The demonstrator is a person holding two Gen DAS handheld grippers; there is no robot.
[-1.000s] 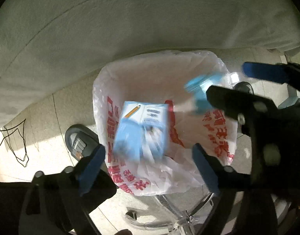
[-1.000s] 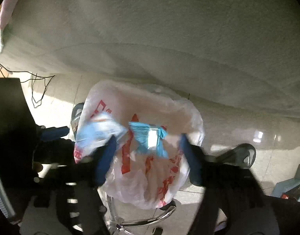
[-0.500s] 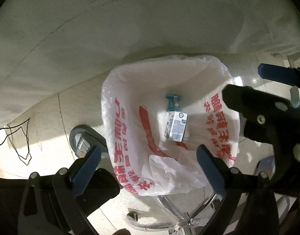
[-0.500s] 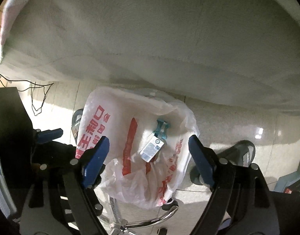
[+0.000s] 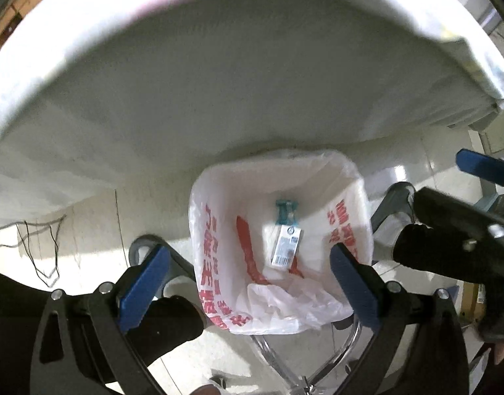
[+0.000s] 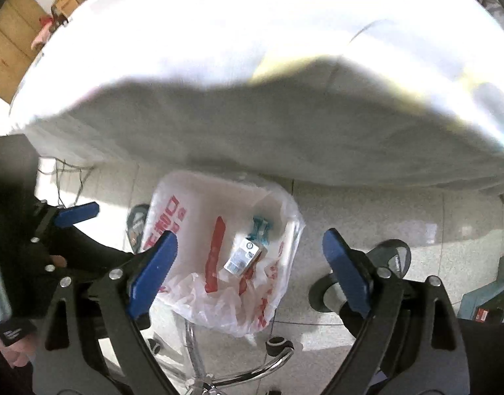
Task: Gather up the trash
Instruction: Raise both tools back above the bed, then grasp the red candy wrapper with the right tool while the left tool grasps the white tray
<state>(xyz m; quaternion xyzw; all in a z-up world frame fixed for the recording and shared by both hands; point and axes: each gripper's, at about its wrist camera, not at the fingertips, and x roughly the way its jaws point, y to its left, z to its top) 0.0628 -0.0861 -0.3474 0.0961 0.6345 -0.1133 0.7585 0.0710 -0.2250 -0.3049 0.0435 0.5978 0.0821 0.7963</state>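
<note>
At the bottom of the left wrist view, the left gripper was seen with its blue-padded fingers spread wide apart and nothing between them. In the right wrist view the right gripper was likewise seen low in the frame; its fingers had just been opening and stood wide apart, with nothing held. Beyond both sets of fingers, in the lower middle of each frame, a white plastic bag printed with red characters was seen standing open above a chrome chair base. Inside the bag, near its centre, a small carton with a teal top and a barcode label was seen lying on its side, well clear of either gripper. A pale tiled floor was seen around the bag, and dark cables were trailed across it at the left. Farthest off, the upper half of both frames was filled by a white cloth-covered tabletop.
</note>
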